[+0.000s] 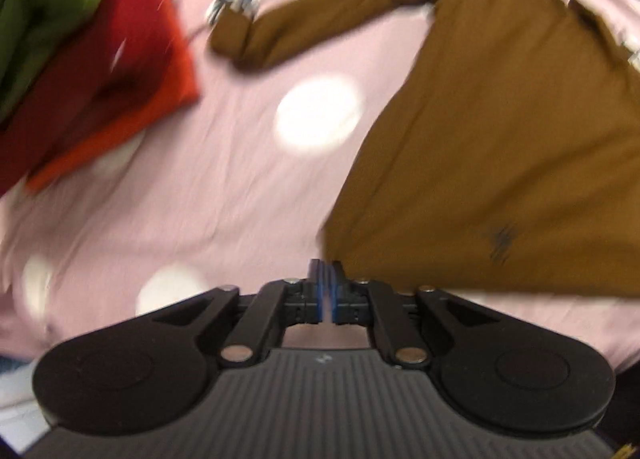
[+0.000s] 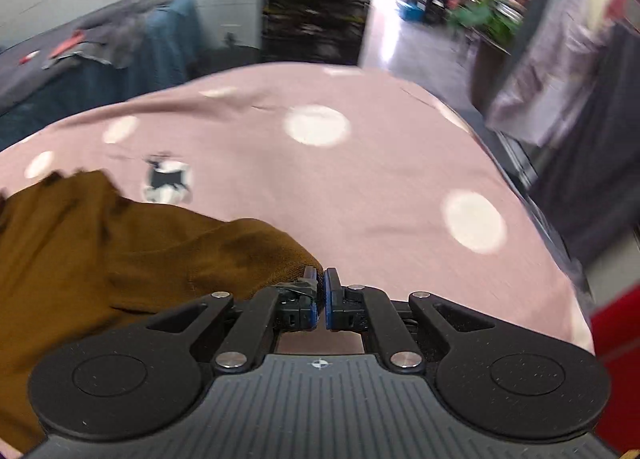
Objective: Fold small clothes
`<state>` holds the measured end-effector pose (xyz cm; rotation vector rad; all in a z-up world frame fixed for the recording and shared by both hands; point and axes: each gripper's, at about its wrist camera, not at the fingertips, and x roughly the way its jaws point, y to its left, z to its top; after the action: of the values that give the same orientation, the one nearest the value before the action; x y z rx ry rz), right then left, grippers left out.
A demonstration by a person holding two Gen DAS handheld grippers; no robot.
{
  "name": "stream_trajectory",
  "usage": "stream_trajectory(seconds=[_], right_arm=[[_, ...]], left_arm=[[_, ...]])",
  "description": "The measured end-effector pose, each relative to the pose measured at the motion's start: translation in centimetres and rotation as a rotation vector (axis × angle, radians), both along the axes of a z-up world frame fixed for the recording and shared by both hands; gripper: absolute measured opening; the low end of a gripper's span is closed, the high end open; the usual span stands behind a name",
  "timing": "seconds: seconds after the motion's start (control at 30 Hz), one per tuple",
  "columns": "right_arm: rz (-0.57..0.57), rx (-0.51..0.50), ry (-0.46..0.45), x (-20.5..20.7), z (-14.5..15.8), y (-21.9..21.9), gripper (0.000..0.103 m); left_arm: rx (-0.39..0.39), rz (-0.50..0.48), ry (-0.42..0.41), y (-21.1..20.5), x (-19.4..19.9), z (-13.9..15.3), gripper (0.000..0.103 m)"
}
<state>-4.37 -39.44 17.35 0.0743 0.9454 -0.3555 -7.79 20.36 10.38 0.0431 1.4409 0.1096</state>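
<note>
- The brown garment (image 1: 500, 131) lies spread on the pink dotted cloth (image 1: 240, 199), one sleeve (image 1: 320, 27) stretched toward the folded red and green pile (image 1: 100, 59).
- It looks light, soft and limp; hems and cuffs seem the surest places to take hold.
- The left gripper (image 1: 326, 279) is pinched on the garment's bottom corner.
- The right gripper (image 2: 320, 283) sits nearly closed at a ribbed edge (image 2: 296, 263); whether it grips is unclear.
- Beyond the cloth, a cluttered room with shelving (image 2: 312, 11).
</note>
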Motion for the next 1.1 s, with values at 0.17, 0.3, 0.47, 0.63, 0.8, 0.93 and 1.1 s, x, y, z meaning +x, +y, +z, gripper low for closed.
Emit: stream_trajectory(seconds=[0.17, 0.3, 0.47, 0.63, 0.8, 0.93, 1.1], right_arm=[[-0.024, 0.006, 0.055, 0.4, -0.8, 0.2, 0.008], [-0.061, -0.008, 0.014, 1.0, -0.2, 1.2, 0.073], [0.145, -0.008, -0.101, 3.1, 1.5, 4.3, 0.092], [0.43, 0.175, -0.076, 8.0, 0.0, 8.0, 0.092], [0.619, 0.23, 0.023, 13.1, -2.9, 10.6, 0.092], [0.688, 0.261, 0.064, 15.9, -4.8, 10.9, 0.092], [0.688, 0.291, 0.092, 19.6, -7.1, 10.0, 0.088]], left_arm=[[0.018, 0.048, 0.03, 1.9, -2.7, 0.0, 0.006], [0.036, 0.029, -0.12, 0.4, 0.2, 2.4, 0.055], [-0.04, -0.146, -0.293, -4.9, 6.9, 4.7, 0.079], [-0.132, -0.34, -0.361, -11.1, 14.7, 4.4, 0.092], [-0.12, -0.515, -0.35, -15.3, 21.5, 3.8, 0.094], [-0.103, -0.588, -0.398, -16.2, 26.1, 3.2, 0.094], [-0.105, -0.619, -0.39, -16.7, 31.8, 0.9, 0.094]])
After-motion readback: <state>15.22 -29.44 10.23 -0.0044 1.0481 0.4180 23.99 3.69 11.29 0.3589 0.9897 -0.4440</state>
